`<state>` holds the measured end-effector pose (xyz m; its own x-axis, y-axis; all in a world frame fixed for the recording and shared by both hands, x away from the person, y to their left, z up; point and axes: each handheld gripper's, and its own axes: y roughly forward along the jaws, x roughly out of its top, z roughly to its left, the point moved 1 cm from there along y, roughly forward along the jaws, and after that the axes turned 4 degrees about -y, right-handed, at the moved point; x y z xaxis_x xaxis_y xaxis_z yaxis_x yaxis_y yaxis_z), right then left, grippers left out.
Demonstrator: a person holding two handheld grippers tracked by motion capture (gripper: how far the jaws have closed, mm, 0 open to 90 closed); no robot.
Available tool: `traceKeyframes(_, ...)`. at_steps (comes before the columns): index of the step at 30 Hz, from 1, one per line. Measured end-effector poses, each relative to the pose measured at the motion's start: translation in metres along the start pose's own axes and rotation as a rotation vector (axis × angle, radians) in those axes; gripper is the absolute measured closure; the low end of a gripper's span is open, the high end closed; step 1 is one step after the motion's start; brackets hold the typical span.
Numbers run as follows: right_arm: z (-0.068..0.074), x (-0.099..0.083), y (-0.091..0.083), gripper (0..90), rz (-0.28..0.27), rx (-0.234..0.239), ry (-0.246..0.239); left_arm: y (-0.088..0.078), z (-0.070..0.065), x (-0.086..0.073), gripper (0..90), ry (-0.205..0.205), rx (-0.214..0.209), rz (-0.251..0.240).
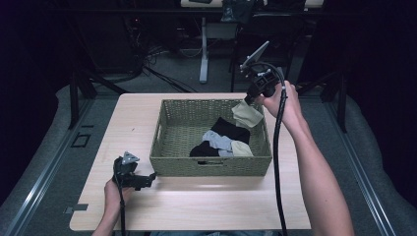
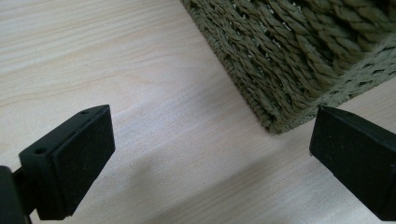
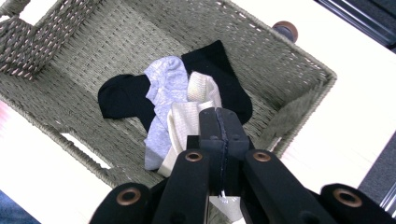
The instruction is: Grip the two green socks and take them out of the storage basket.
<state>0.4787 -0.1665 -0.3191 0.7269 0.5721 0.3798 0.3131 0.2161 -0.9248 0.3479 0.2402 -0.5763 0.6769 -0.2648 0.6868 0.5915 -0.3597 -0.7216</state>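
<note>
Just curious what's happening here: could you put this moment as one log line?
right gripper: shut on cream ribbed sock, lifted above green woven basket | left gripper: open, on wooden table

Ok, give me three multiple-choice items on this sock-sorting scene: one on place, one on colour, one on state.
1. Where is the left hand-held gripper?
A. inside the basket
B. on the table beside the basket's near left corner
C. above the floor

2. What colour is the sock that the right hand-held gripper holds?
A. cream
B. black
C. red

3. How do the left gripper's jaws stand?
A. shut on a sock
B. open, nothing between them
C. shut on the basket

Key: B, it rests on the table by the basket; A, pale cloth hangs from the shut jaws; B, bare tabletop shows between them.
</note>
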Motion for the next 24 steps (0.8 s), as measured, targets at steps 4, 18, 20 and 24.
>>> traceKeyframes(4, -0.005, -0.004, -0.008, 90.0, -0.009, -0.012, 0.009, 0.0, 0.0, 0.0, 0.1, -0.002, 0.002, 0.001)
traceKeyframes(18, -0.029, -0.028, -0.035, 90.0, -0.042, -0.048, 0.07, 0.0, 0.0, 0.0, 0.1, 0.0, 0.001, 0.004)
traceKeyframes(20, -0.033, -0.034, -0.039, 90.0, -0.05, -0.054, 0.079, 0.0, 0.0, 0.0, 0.1, -0.001, 0.001, 0.003)
traceKeyframes(24, -0.042, -0.045, -0.049, 90.0, -0.06, -0.072, 0.101, 0.001, -0.001, 0.0, 0.1, 0.0, 0.001, 0.004)
